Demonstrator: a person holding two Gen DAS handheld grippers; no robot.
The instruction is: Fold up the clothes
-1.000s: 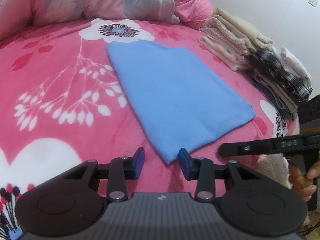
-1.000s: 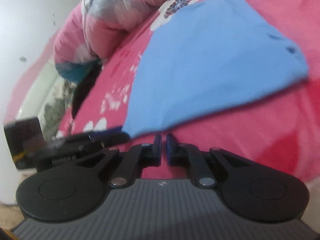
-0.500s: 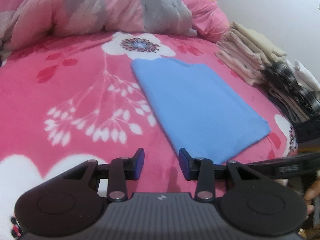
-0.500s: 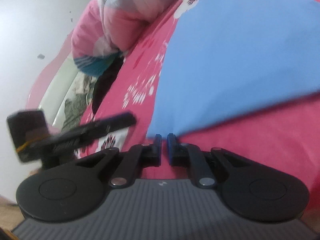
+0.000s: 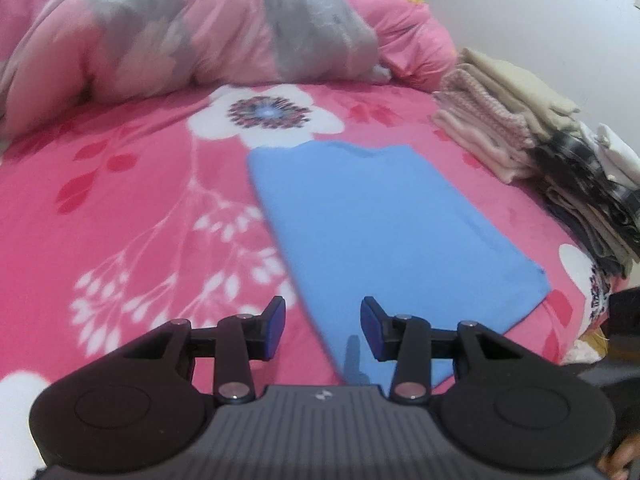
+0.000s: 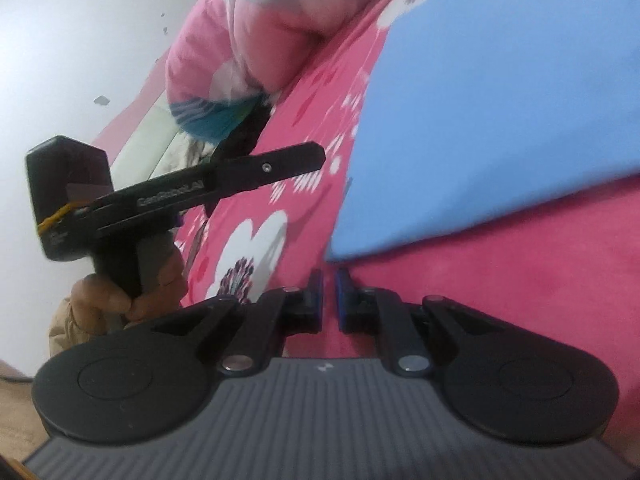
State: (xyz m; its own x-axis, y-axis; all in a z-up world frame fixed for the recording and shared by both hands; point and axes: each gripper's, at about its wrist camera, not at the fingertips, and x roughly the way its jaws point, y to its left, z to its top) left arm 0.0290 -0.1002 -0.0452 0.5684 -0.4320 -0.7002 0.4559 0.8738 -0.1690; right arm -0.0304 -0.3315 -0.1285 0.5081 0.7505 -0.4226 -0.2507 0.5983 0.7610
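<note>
Blue garment (image 5: pixel 384 232) flat on bed (image 5: pixel 120 220), folded to rectangle. Soft, light, limp; judged best pinched at near corner. Left gripper (image 5: pixel 320 328) jaws apart, empty; right gripper (image 6: pixel 329 300) jaws nearly closed, empty.

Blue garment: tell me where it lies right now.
In the left wrist view the blue garment lies flat mid-bed, left of the stack of folded clothes, below the white flower print.

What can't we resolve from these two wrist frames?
- Blue cloth: near corner hidden behind the left gripper body in the left view; far end cut by the frame edge in the right view.
- Right gripper: nearly shut, nothing visibly pinched.
- Clothes stack: motion blur, item count unreadable.
- Left hand: partly hidden by the handle.
</note>
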